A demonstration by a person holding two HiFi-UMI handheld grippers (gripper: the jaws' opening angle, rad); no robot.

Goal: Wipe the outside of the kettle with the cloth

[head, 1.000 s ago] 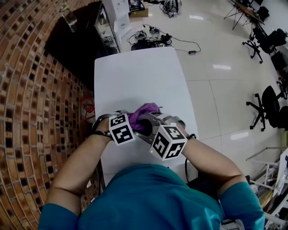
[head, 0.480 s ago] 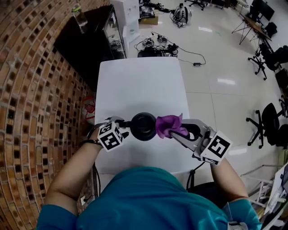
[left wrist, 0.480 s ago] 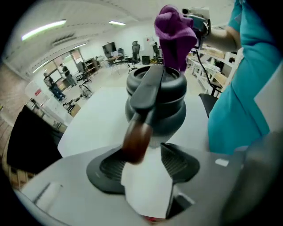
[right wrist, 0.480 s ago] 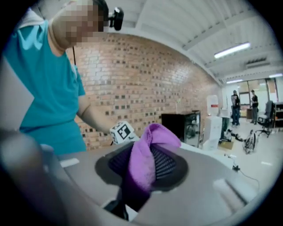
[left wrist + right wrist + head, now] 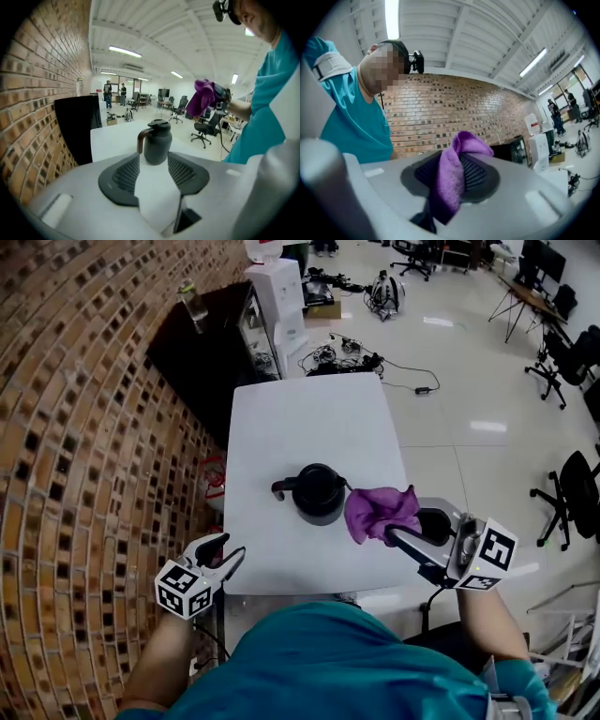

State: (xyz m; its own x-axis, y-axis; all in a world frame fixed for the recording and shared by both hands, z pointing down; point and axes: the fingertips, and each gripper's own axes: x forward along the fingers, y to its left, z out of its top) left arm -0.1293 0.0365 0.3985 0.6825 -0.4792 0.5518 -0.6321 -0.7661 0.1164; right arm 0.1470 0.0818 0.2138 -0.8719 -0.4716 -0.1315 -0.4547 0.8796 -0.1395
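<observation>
A dark grey kettle [image 5: 319,493] with a brown handle stands upright near the middle of the white table [image 5: 309,418]. It stands alone, and neither gripper touches it. My left gripper [image 5: 225,549] is off the table's near left corner. In the left gripper view its jaws [image 5: 153,171] are open with nothing between them and have just been opening. The kettle [image 5: 157,143] shows beyond them. My right gripper [image 5: 389,532] is raised to the right of the kettle, shut on the purple cloth [image 5: 380,512]. The cloth [image 5: 452,178] hangs bunched between its pads.
A brick wall [image 5: 84,427] runs along the left. A black cabinet [image 5: 202,352] and white boxes [image 5: 277,287] stand beyond the table's far end. Cables [image 5: 356,362] lie on the tiled floor. Office chairs [image 5: 572,493] stand at the right. Two people [image 5: 115,93] stand far off.
Both grippers have drawn back from the kettle. The left one let go at the handle and moved to the near left corner. The right one lifted the cloth off to the right.
</observation>
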